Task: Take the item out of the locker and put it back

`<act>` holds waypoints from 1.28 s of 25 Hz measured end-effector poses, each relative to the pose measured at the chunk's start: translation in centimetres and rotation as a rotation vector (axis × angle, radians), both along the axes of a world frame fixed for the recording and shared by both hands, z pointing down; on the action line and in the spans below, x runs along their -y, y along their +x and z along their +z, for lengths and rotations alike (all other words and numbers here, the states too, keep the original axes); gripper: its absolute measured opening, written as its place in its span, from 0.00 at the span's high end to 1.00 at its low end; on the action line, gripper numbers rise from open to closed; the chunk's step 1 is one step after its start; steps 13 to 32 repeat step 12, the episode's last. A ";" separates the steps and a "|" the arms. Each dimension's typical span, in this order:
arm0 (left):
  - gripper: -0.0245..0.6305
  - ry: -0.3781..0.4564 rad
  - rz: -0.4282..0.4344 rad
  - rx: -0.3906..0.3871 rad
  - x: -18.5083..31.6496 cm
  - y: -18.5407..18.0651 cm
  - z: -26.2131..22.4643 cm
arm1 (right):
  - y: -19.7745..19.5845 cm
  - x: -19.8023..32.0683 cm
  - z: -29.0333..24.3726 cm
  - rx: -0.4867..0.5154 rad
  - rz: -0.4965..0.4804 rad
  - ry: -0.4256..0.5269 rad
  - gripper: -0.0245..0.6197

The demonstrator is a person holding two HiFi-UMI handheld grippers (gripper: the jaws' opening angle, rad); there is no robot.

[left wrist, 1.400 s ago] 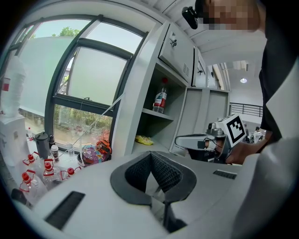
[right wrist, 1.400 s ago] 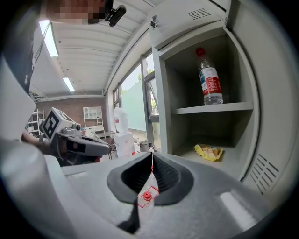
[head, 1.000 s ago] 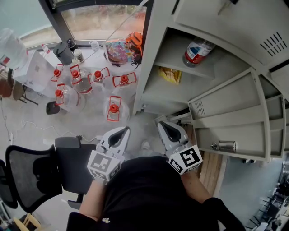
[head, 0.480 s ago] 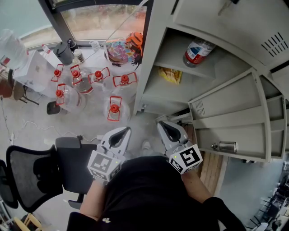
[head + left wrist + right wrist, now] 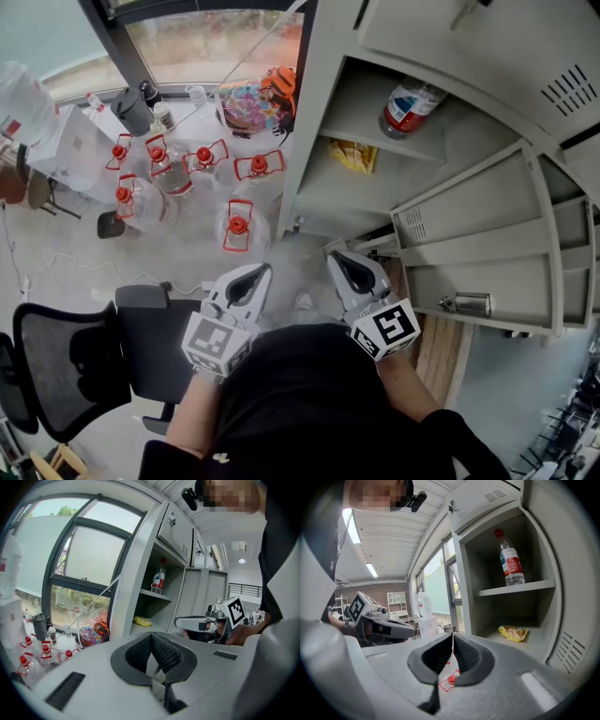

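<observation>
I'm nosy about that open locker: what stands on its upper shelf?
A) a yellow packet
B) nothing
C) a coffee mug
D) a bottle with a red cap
D: the bottle stands upright on the upper shelf; the yellow packet lies one level below.

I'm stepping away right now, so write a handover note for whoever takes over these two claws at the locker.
Grippers: the left claw is shut and empty, held low in front of the body; the right claw is the same, beside it.
Things: the locker is open, with the bottle upright on the upper shelf and the yellow packet on the shelf below.
Done: nothing is out of the locker.
Left: probably to reach in, take the item out, then put it back.
</observation>
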State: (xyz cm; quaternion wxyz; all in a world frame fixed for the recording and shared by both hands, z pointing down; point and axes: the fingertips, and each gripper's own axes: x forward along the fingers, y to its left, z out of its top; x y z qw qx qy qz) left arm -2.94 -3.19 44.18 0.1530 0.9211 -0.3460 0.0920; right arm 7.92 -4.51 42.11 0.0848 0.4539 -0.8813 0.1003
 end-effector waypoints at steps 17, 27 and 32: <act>0.95 0.002 -0.005 0.000 -0.2 -0.1 0.0 | 0.0 -0.2 0.0 -0.003 0.002 0.000 0.96; 0.95 0.002 -0.005 0.000 -0.2 -0.1 0.0 | 0.0 -0.2 0.0 -0.003 0.002 0.000 0.96; 0.95 0.002 -0.005 0.000 -0.2 -0.1 0.0 | 0.0 -0.2 0.0 -0.003 0.002 0.000 0.96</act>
